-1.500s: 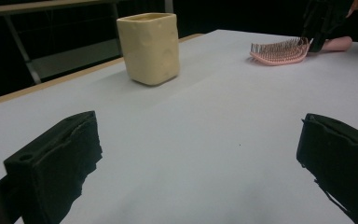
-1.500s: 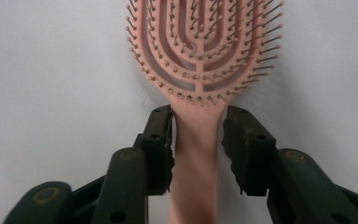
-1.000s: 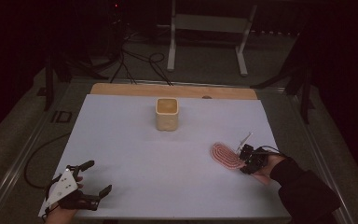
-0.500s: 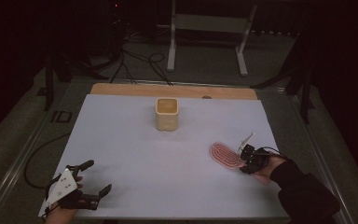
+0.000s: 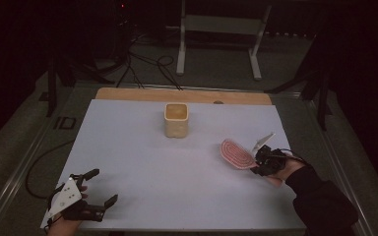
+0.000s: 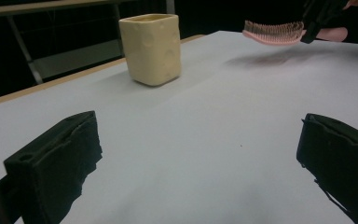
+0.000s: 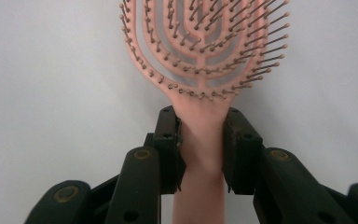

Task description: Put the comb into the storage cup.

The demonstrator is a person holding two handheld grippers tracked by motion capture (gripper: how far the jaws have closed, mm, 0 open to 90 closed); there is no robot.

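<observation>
A pink vented hairbrush (image 5: pixel 237 154) hangs just above the white table at the right, bristles facing up toward the camera. My right gripper (image 5: pixel 262 162) is shut on its handle; in the right gripper view both black pads (image 7: pixel 168 140) press the pink hairbrush handle (image 7: pixel 200 149) just below the head. A cream square cup (image 5: pixel 176 119) stands upright at the table's far middle, apart from the brush. My left gripper (image 5: pixel 101 188) rests at the near left corner, open, with bare table between its jaws. From the left gripper view, the cup (image 6: pixel 151 46) and the raised brush (image 6: pixel 273 32) lie ahead.
The white table top (image 5: pixel 177 182) has a bare wooden strip (image 5: pixel 128 93) along its far edge. A metal stand (image 5: pixel 216 29) and cables (image 5: pixel 142 64) are on the dark floor beyond. A dark sleeve (image 5: pixel 322 206) comes in at the bottom right.
</observation>
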